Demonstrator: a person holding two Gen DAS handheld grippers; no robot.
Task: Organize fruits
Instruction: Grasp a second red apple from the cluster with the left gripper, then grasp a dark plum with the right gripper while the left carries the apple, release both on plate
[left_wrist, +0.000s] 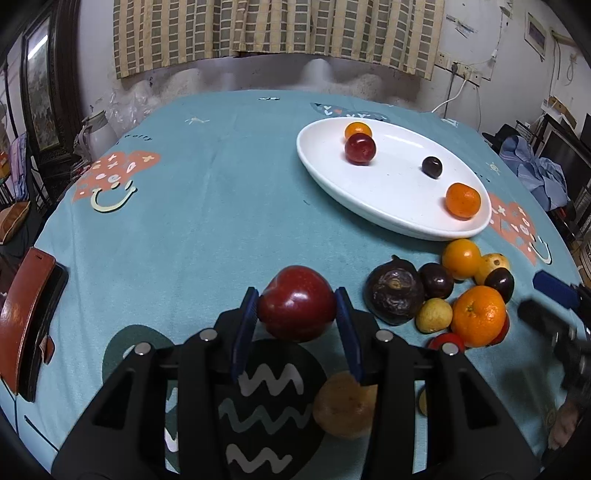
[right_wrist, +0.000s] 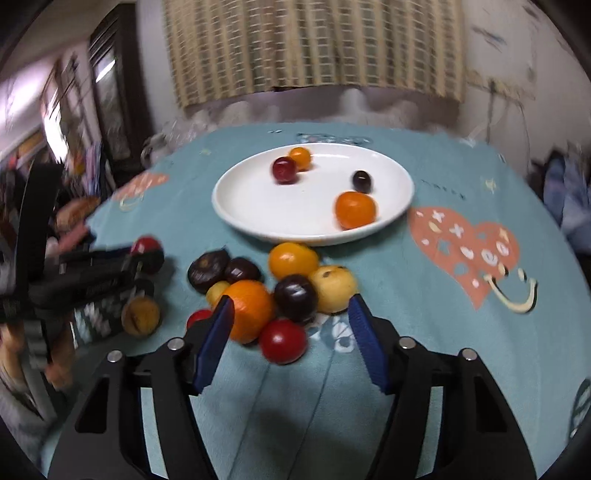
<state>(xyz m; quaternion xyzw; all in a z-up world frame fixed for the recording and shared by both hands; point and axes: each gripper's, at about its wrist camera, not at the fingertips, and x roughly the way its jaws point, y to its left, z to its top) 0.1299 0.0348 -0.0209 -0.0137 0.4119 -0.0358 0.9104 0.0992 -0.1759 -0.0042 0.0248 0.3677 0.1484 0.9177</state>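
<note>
My left gripper (left_wrist: 297, 301) is shut on a large red apple (left_wrist: 297, 302) and holds it above the teal tablecloth. It also shows in the right wrist view (right_wrist: 146, 254) at the left. A white plate (left_wrist: 388, 206) at the back right holds a red plum (left_wrist: 360, 148), two oranges (left_wrist: 463, 200) and a dark plum (left_wrist: 432, 167). A pile of fruit (left_wrist: 461, 295) lies in front of the plate: oranges, dark plums, yellow fruits, small red ones. My right gripper (right_wrist: 290, 312) is open just before that pile (right_wrist: 273, 288), with a small red fruit (right_wrist: 282, 341) between its fingers.
A brown fruit (left_wrist: 343, 404) lies under my left gripper. A brown leather case (left_wrist: 26, 325) lies at the table's left edge. A white jug (left_wrist: 98, 129) stands beyond the far left edge. Curtains and wall are behind the table.
</note>
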